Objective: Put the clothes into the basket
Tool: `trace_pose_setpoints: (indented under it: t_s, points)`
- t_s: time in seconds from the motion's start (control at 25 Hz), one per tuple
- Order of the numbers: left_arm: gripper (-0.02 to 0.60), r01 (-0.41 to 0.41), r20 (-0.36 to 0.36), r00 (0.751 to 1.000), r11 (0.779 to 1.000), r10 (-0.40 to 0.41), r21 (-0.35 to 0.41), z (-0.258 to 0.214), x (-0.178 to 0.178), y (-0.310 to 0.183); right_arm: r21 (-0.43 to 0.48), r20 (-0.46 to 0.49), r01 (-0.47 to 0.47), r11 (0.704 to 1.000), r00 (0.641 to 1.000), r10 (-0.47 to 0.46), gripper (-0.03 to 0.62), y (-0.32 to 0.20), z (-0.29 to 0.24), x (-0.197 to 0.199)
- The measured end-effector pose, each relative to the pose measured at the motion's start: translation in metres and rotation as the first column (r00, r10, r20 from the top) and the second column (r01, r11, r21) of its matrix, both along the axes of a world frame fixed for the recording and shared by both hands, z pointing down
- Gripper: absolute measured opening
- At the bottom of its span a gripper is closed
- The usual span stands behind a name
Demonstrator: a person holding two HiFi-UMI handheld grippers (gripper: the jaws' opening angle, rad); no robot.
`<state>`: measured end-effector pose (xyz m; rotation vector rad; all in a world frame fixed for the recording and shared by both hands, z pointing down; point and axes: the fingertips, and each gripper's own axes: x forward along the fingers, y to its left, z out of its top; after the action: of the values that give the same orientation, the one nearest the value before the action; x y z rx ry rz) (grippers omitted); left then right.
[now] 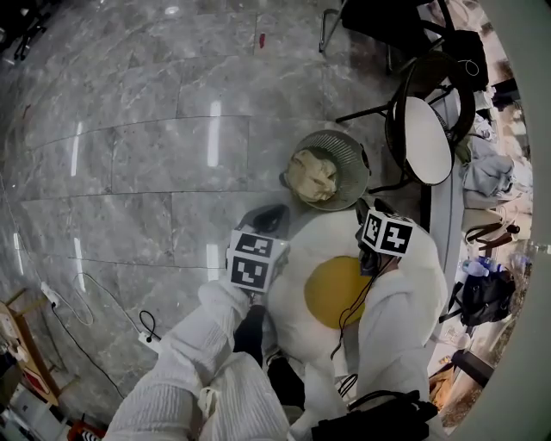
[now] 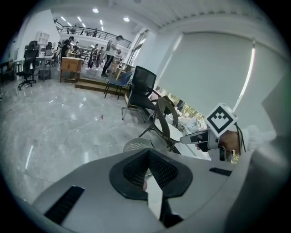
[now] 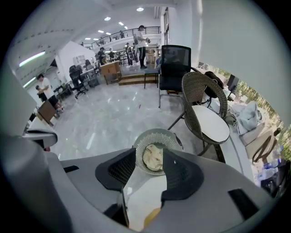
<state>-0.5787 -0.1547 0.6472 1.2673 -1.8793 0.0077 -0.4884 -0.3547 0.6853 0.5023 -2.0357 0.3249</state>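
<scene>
A round grey basket [image 1: 344, 155] stands on the floor with a cream cloth [image 1: 312, 175] inside it. Just short of it, a white garment with a yellow disc [image 1: 337, 291] hangs spread between my two grippers. My left gripper [image 1: 269, 220] is at the garment's left edge, and the left gripper view shows its jaws shut on a strip of white cloth [image 2: 154, 195]. My right gripper [image 1: 368, 226] is at the right top edge. In the right gripper view white cloth [image 3: 143, 191] fills its narrow jaw gap, with the basket [image 3: 157, 136] straight ahead.
A wicker chair with a white seat [image 1: 428, 138] stands right of the basket, and a black office chair [image 1: 379, 21] is behind it. Bags and clothes [image 1: 486, 172] lie along the right wall. Cables [image 1: 86, 301] run over the grey marble floor at left.
</scene>
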Motion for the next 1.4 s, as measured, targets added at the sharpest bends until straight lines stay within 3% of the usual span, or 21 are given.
trace_pose_setpoints:
  t_s: [0.08,0.24,0.32,0.4,0.68,0.88,1.08,1.4]
  points:
    - [0.005,-0.001,0.005,1.000,1.000,0.001,0.003,-0.006,0.004,0.000,-0.038,0.095,-0.040,0.998,0.995,0.044,0.179,0.010,-0.019,-0.001]
    - [0.005,-0.017,-0.007,1.000,1.000,0.017,0.010,-0.023,0.022,0.000,-0.143,0.264,-0.126,0.982,0.951,0.161,0.178,0.037,-0.054,0.012]
    - [0.005,-0.029,-0.006,1.000,0.999,0.029,0.017,-0.034,0.033,0.003,-0.152,0.294,-0.149,0.977,0.937,0.188,0.156,0.050,-0.068,0.024]
    - [0.005,-0.036,-0.003,0.999,0.999,0.036,0.024,-0.047,0.045,0.008,-0.151,0.300,-0.167,0.974,0.931,0.206,0.086,0.060,-0.082,0.039]
    - [0.005,-0.098,0.046,0.994,0.992,0.095,0.081,-0.105,0.088,-0.001,-0.129,0.388,-0.241,0.962,0.881,0.273,0.051,0.073,-0.142,0.091]
    - [0.005,-0.105,0.094,0.991,0.987,0.094,0.120,-0.149,0.129,-0.004,-0.144,0.464,-0.228,0.963,0.844,0.269,0.038,0.092,-0.184,0.127]
    - [0.005,-0.081,0.126,0.990,0.985,0.062,0.150,-0.181,0.168,0.006,-0.191,0.565,-0.198,0.961,0.778,0.273,0.034,0.117,-0.229,0.164]
    - [0.005,-0.106,0.165,0.983,0.979,0.078,0.174,-0.216,0.246,0.028,-0.151,0.610,-0.176,0.973,0.758,0.232,0.034,0.144,-0.259,0.230]
